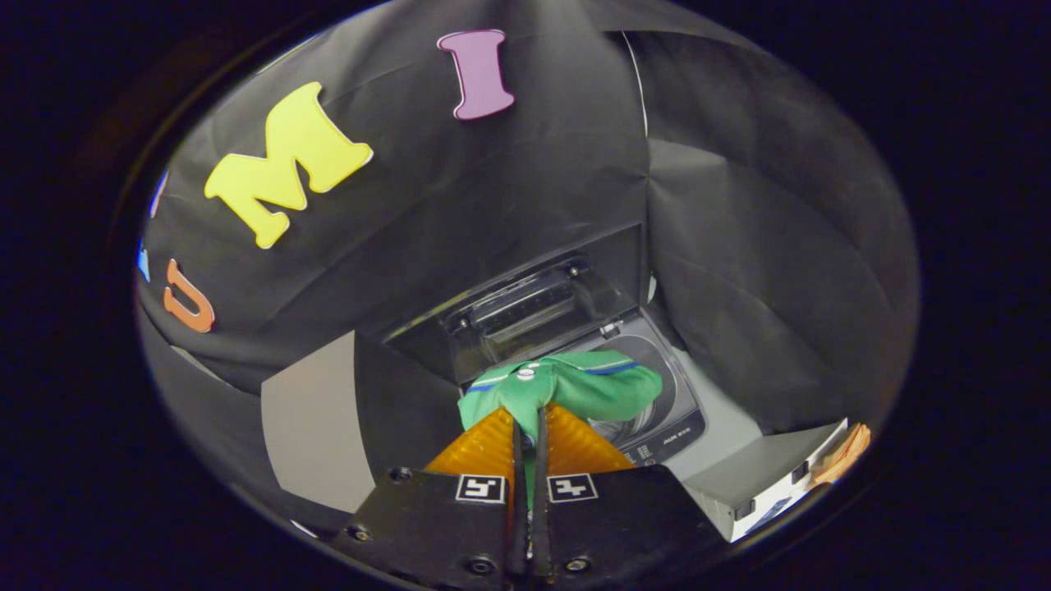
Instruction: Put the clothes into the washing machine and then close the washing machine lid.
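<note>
Your gripper (527, 427) is clamped nearly closed on a green garment (575, 386), a fold of the cloth pinched between both fingers and the rest bunched just ahead of the tips. The garment has blue and white trim and what looks like a small white button near the pinch. It hangs above the open top of the washing machine (657, 410), whose lid (525, 308) stands raised against the back, leaning toward the booth wall. Part of the drum opening shows beyond and beside the cloth; the control panel sits on the near edge.

You look to be at the drop stage. Bring the bundle over the middle of the drum opening rather than its near rim, and lower it so the loose part goes inside before you spread the fingers. If you release too high or too near the panel, a sleeve could drape over the edge and block the lid later. Once the cloth is free, lift straight up so nothing snags on the tips, then go for the lid's front edge.
</note>
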{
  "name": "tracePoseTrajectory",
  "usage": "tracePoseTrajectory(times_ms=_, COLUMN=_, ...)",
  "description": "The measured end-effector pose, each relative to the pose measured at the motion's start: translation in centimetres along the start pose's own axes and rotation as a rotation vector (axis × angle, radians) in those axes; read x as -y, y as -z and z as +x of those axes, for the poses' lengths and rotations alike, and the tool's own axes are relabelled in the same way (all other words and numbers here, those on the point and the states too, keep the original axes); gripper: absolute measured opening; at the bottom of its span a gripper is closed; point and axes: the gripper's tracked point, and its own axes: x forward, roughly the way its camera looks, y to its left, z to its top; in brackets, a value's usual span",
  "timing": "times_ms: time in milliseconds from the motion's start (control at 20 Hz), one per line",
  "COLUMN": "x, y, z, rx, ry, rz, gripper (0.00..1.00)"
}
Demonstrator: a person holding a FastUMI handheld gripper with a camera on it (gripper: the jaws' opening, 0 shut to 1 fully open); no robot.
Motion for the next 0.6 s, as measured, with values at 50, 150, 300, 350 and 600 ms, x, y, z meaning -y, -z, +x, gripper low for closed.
tracePoseTrajectory(times_ms=50, x=0.2, y=-0.1, z=0.7, rx=-0.003, ry=0.001, rz=-0.001, gripper=0.06)
tracePoseTrajectory(times_ms=150, x=0.7, y=0.0, z=2.0, rx=-0.004, ry=-0.003, rz=0.001, gripper=0.06)
tracePoseTrajectory(times_ms=300, x=1.1, y=0.0, z=3.7, rx=-0.019, ry=-0.013, rz=-0.023, gripper=0.06)
tracePoseTrajectory(times_ms=350, x=1.1, y=0.1, z=4.3, rx=-0.023, ry=-0.016, rz=-0.037, gripper=0.06)
tracePoseTrajectory(times_ms=600, x=2.2, y=1.4, z=8.0, rx=-0.039, ry=-0.021, rz=-0.071, gripper=0.06)
